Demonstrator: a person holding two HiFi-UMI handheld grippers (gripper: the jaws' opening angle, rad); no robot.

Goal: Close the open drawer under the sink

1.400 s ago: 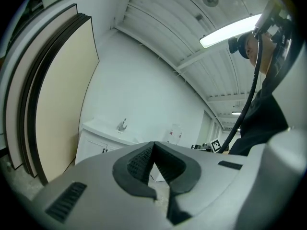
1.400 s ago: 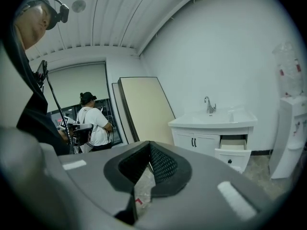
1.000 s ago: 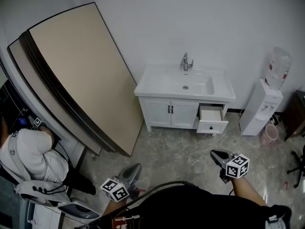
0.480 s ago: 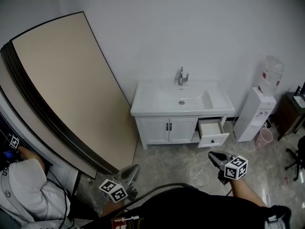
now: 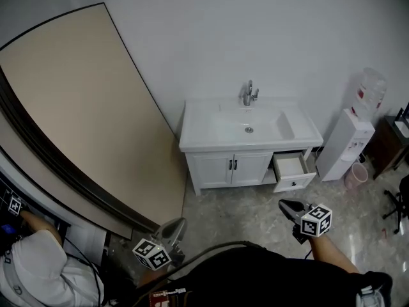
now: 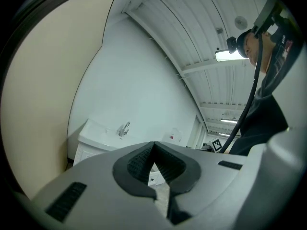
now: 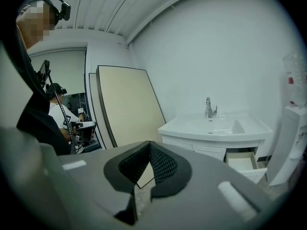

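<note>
Between the dark ribbed pads of the left gripper [image 6: 153, 145] nothing is held: its grey jaws are pressed together at the tips, and a strip of floor shows through the narrow slit below them. On the right gripper [image 7: 149, 143] the jaws are likewise closed on nothing, pad against pad. Both grippers hang low before the person's dark-clad body, each with its black-and-white marker cube, the left at the lower left of the head view and the right at the lower right, both well apart from the furniture. Ahead, across a pale marbled floor [image 5: 249, 203], a white vanity cabinet [image 5: 227, 168] with two doors stands against a white wall, topped by a white rectangular basin [image 5: 249, 125] and a chrome tap [image 5: 250, 93]. The small white drawer with a dark knob [image 5: 291, 167] sits at the cabinet's right end, just under the sink top, and is pulled out, its pale inside visible. Right of the cabinet is a white water dispenser [image 5: 348, 147] bearing a clear bottle [image 5: 372, 88], with a pink bin [image 5: 357, 177] at its foot. Left of the cabinet, large beige boards with dark edges [image 5: 77, 107] lean against the wall, and a seated person in a white shirt [image 5: 38, 270] is at the lower left corner.
</note>
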